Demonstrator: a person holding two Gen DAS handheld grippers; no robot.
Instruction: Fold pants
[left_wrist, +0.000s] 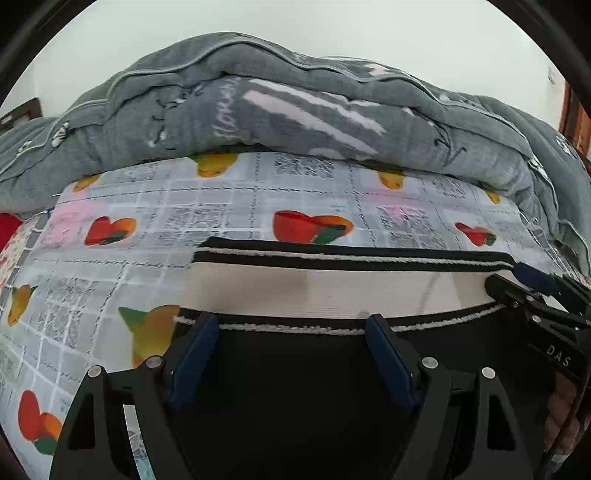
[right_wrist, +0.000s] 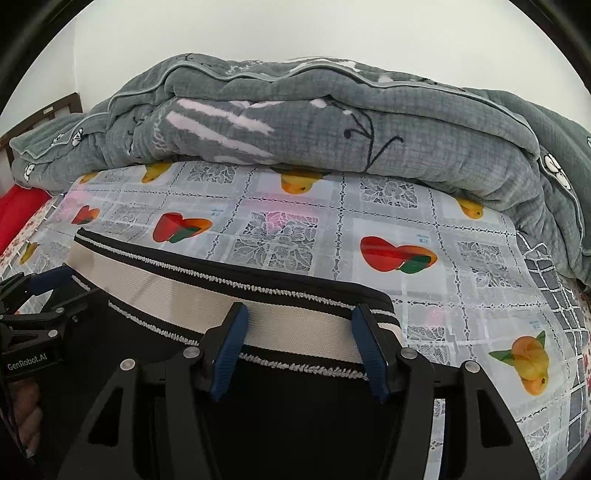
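Left gripper (left_wrist: 291, 325), right gripper (right_wrist: 299, 321) jaws spread over pants (left_wrist: 332, 288) waistband, contact unclear

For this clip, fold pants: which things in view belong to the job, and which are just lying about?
Job:
- black pants with striped waistband
- left gripper, open
- right gripper, open

Lying about:
- grey quilt, bunched behind
- fruit-print cloth underneath
- red fabric at the edge
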